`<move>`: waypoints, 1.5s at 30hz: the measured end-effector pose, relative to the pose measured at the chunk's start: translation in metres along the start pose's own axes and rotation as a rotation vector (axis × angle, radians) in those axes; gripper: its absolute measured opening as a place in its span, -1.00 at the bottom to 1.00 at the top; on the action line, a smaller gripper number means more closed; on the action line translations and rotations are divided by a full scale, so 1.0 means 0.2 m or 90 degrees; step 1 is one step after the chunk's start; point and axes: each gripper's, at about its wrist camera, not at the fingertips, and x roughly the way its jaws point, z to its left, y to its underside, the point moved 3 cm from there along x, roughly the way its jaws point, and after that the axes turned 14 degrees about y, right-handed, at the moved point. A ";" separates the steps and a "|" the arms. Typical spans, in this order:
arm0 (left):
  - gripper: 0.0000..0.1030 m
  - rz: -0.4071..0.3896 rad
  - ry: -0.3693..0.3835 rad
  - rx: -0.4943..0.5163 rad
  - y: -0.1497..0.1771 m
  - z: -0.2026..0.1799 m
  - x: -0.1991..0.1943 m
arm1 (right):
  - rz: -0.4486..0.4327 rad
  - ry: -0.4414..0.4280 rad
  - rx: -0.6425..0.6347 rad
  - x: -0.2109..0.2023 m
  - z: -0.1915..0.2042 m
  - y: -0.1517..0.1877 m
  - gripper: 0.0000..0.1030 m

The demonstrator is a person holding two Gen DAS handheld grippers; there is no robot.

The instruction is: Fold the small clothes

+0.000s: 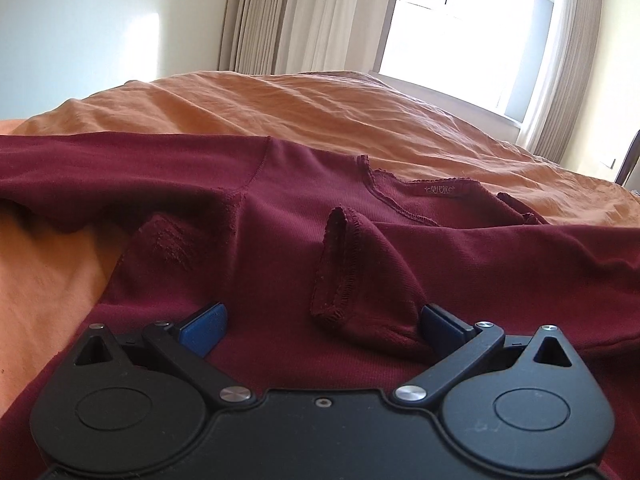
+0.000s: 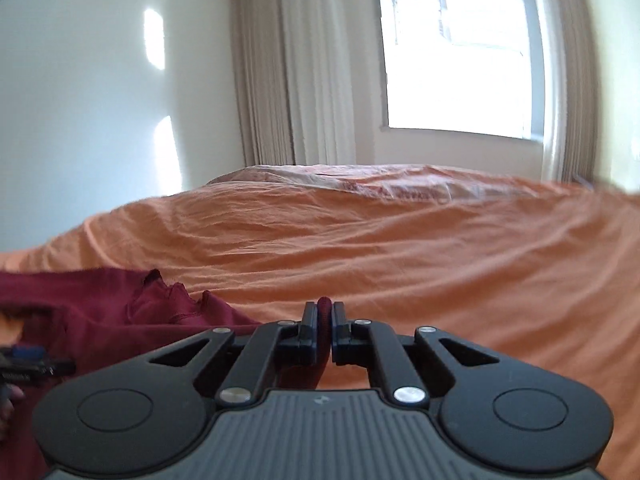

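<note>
While the maroon shirt (image 1: pixel 280 216) lies spread on the orange bedsheet (image 1: pixel 304 108), collar (image 1: pixel 416 192) toward the window (image 1: pixel 460 28): left gripper (image 1: pixel 322 322), jaws spread wide, low over the shirt body, a sleeve cuff (image 1: pixel 334 264) just inside its right finger. Right gripper (image 2: pixel 325 322), jaws pressed together, pinching a fold of shirt fabric on the window-facing side. Advice: close left on the cuff hem, keep right's pinch taut, lay the sleeve flat across the body.
</note>
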 end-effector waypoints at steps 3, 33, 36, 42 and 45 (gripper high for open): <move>0.99 0.000 -0.001 0.001 0.00 0.00 0.00 | -0.021 0.030 -0.090 -0.02 0.09 -0.05 -0.87; 0.99 0.001 -0.003 0.003 0.00 0.00 0.01 | 0.094 0.108 -0.025 -0.38 0.39 0.55 -0.89; 0.99 0.001 -0.001 0.001 0.00 0.00 0.01 | 0.122 0.095 0.000 -0.44 0.39 0.60 -0.89; 0.99 -0.001 0.002 -0.001 0.01 0.02 0.01 | 0.142 0.064 0.044 -0.44 0.33 0.62 -0.76; 0.99 -0.001 0.002 -0.001 0.01 0.02 0.01 | 0.128 0.047 0.087 -0.47 0.27 0.57 0.18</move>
